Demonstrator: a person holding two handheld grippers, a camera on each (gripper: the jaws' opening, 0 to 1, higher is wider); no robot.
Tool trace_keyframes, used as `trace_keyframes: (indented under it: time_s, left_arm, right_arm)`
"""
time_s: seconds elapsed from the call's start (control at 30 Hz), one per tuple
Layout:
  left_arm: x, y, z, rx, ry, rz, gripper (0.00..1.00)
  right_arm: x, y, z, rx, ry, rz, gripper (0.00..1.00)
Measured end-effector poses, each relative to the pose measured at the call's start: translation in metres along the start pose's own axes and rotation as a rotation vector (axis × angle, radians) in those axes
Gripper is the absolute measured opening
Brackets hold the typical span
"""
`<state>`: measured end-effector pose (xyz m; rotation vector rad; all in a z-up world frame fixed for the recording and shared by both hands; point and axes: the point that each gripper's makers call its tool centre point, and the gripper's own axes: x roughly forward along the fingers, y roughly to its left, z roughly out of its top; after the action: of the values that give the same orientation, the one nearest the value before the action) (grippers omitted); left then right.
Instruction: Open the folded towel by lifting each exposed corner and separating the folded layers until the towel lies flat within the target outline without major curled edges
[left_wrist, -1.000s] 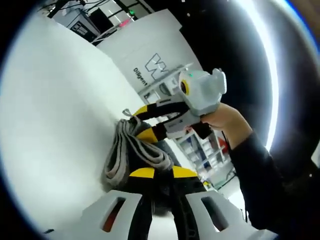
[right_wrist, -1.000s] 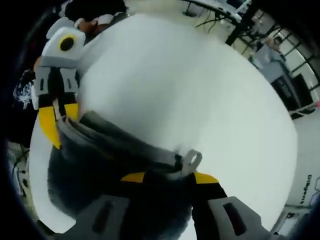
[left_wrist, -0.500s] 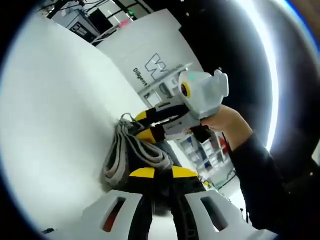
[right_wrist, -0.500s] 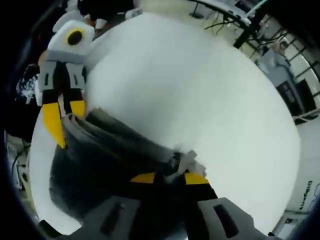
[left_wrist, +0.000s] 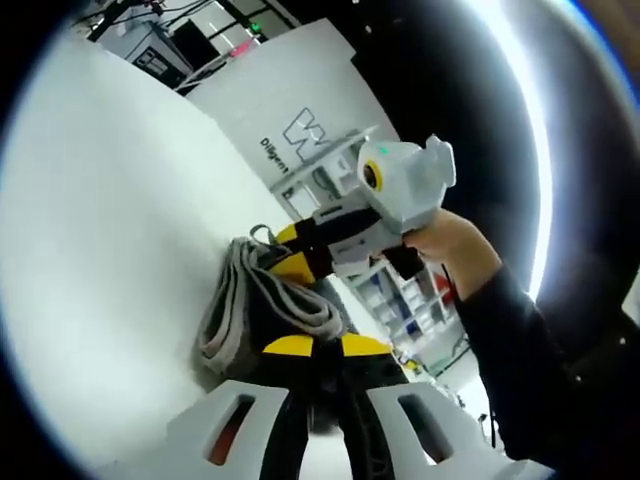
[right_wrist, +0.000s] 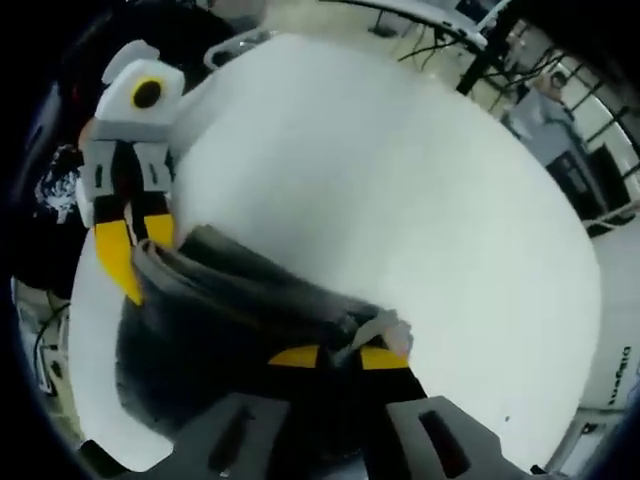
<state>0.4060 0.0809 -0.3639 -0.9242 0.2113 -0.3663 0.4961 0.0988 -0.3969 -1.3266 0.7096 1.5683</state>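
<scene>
My left tool (left_wrist: 314, 347) clenched on towel (left_wrist: 240, 310) edge at 6 o'clock; my right tool (right_wrist: 338, 357) clenched on opposite corner, white table (right_wrist: 400, 190) beneath.

Standing here, I see the left gripper view riding low and close behind the left tool (left_wrist: 315, 346), looking along its jaws across the white bench (left_wrist: 110, 240), rolled so the bench surface stands nearly on edge at the view's left, with the room's shelving beyond. The right tool (left_wrist: 295, 250) comes in from the right, very near. The right gripper view sits just behind that tool (right_wrist: 335, 356) and looks down over the same bench (right_wrist: 400, 190) from the opposite end, the left tool (right_wrist: 135, 250) at its left edge. Both views share the grey towel (left_wrist: 245, 305) (right_wrist: 220, 300) stretched between the tools.
</scene>
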Motion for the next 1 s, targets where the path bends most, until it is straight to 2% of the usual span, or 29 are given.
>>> trace_keyframes:
  time_s: [0.37,0.87,1.0]
  left_arm:
    - [0.0,-0.021,0.007,0.068,-0.016,-0.052,0.04]
    - [0.008,-0.041,0.012,0.152,0.0,-0.084,0.04]
    - [0.01,-0.051,0.014,0.216,-0.001,-0.095,0.04]
  right_arm:
    - [-0.032,-0.005,0.005,0.011,-0.039,-0.054,0.06]
    - [-0.049,-0.005,-0.002,0.031,-0.072,-0.143,0.06]
    - [-0.055,-0.003,-0.005,0.037,-0.086,-0.164,0.06]
